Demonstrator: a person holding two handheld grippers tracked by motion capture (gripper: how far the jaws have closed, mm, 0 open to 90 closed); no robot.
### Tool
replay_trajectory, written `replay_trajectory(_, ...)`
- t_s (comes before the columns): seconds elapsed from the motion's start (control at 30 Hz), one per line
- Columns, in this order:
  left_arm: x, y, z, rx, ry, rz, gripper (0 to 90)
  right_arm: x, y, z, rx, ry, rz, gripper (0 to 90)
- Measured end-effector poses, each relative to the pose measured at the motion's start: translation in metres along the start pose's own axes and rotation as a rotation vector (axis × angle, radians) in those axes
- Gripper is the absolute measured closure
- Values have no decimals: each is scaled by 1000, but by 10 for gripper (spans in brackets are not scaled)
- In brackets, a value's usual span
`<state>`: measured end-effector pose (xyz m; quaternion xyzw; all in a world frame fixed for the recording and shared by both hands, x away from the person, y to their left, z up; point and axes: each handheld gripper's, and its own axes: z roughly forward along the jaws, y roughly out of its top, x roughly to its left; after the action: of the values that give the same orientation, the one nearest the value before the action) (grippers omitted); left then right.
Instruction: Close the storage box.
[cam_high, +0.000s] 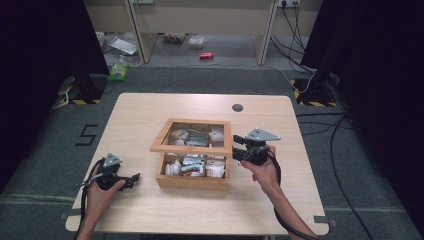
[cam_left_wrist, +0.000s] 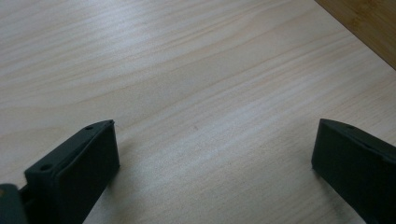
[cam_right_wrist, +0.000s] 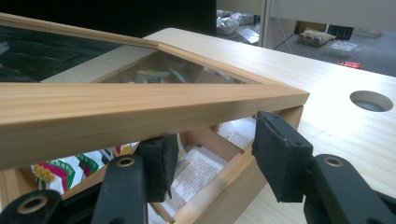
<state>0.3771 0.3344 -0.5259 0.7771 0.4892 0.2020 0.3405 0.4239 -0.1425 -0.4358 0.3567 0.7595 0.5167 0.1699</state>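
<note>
Wooden box (cam_high: 192, 172) sits mid-table, slightly toward the person's side, on a light wood table (cam_high: 150, 112). Its glass-paned lid (cam_high: 192, 136) is raised partway, front edge lifted, rear edge looks hinged at the back of the box. Inside, compartments hold packets/sachets (cam_high: 194, 166), white and printed; contents also visible through the glass. In the right gripper view the lid's front rail (cam_right_wrist: 140, 112) runs across the frame, tilted, with box wall (cam_right_wrist: 219, 196) and paper packets (cam_right_wrist: 196, 172) below it. Right gripper (cam_high: 239, 150) is at the box's right front corner, under the lid edge; person's right hand (cam_high: 262, 167) holds it. Its jaws are spread, one inside the box over the compartment, the other outside the right wall, both tips up against the underside of the lid rail; not pinching anything, can't tell if they actually bear the lid's weight. Left gripper (cam_high: 131, 178) rests low on the table well left of the box, held by the left hand (cam_high: 102, 192), pointing toward the box. Left gripper view: jaws wide apart, bare tabletop between them, box side (cam_left_wrist: 369, 23) just in the upper right corner. Round cable hole (cam_high: 237, 107) in the table behind the box. Floor beyond: cables (cam_high: 345, 145), a small red item (cam_high: 206, 55), clutter.
</note>
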Motion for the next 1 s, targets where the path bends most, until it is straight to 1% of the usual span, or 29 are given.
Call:
replay_trajectory(0.07, 0, 0, 0, 0, 0, 0, 0, 1, -2, -2, -1, 3, 8, 504)
replay_trajectory(0.3, 0, 0, 0, 0, 0, 0, 0, 3, -9, -6, 11, 5, 5, 503)
replay_trajectory(0.4, 0, 0, 0, 0, 0, 0, 0, 2, -12, -8, 18, 9, 11, 503)
replay_trajectory(0.63, 0, 0, 0, 0, -1, 0, 0, 0, -17, -13, 28, 4, 5, 503)
replay_trajectory(0.73, 0, 0, 0, 0, -1, 0, 0, 0, -20, -13, 30, 13, 5, 523)
replay_trajectory(0.83, 0, 0, 0, 0, -1, 0, 0, 1, -23, -11, 43, 11, -3, 523)
replay_trajectory(1.0, 0, 0, 0, 0, -1, -1, 0, 1, -26, -10, 47, 14, 3, 523)
